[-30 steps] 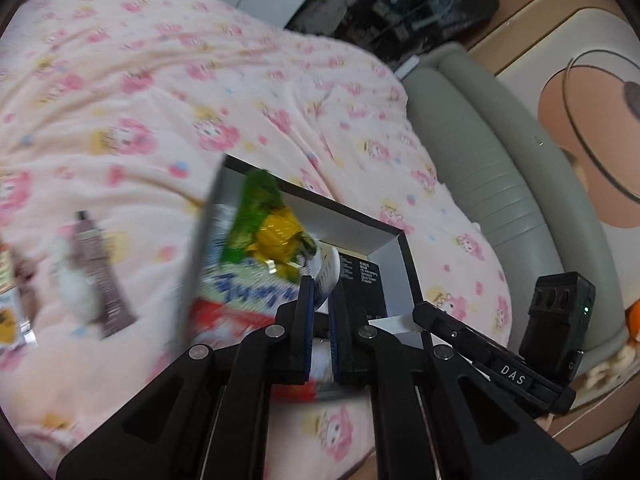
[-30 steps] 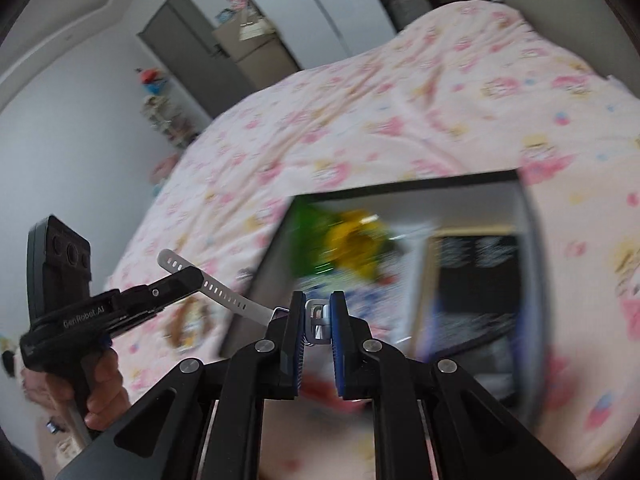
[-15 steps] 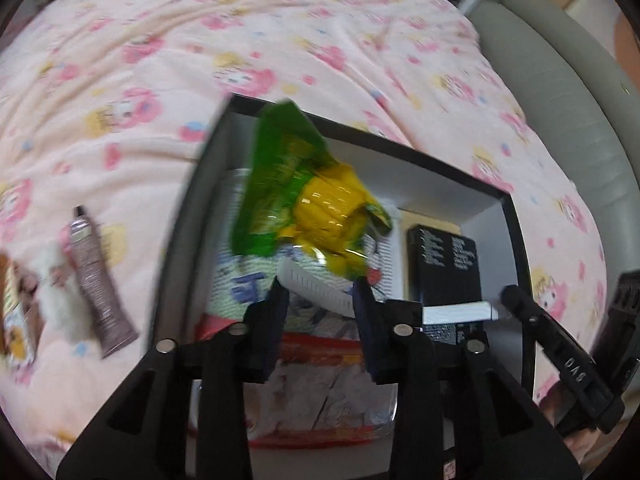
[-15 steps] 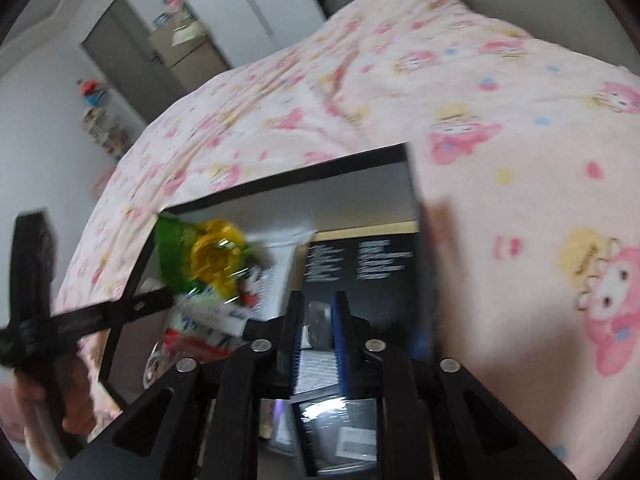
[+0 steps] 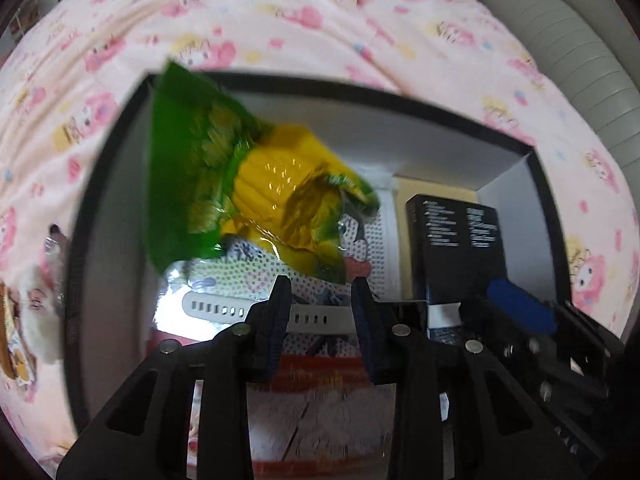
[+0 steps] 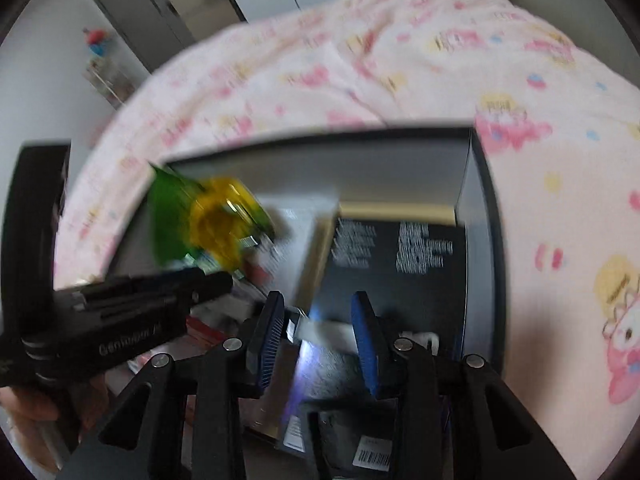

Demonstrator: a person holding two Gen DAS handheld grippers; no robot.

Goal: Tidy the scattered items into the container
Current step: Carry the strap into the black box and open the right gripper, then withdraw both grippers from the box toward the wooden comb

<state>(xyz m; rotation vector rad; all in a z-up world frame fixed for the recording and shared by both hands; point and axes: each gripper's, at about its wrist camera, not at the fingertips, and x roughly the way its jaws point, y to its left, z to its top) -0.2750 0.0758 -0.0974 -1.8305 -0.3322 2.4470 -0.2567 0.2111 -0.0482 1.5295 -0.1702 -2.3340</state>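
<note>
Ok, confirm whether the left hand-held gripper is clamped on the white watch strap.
No: the left hand-held gripper stands open, and the white watch strap lies loose across the gap inside the black box.

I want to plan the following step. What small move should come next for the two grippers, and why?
Probably lift both grippers clear of the box. The left gripper and right gripper both stand open, and the white strap lies inside across the snack packets.

Left tool [image 5: 320, 300]: jaws shut on the strap a second ago, now spread apart.
Right tool [image 6: 318, 320]: jaws shut on the strap's buckle end before, now wide.
Strap [image 5: 224, 311]: was held in the air between both tools, now lies across the packets in the box [image 5: 420, 98].
Both tools: have come down into the box.
</note>
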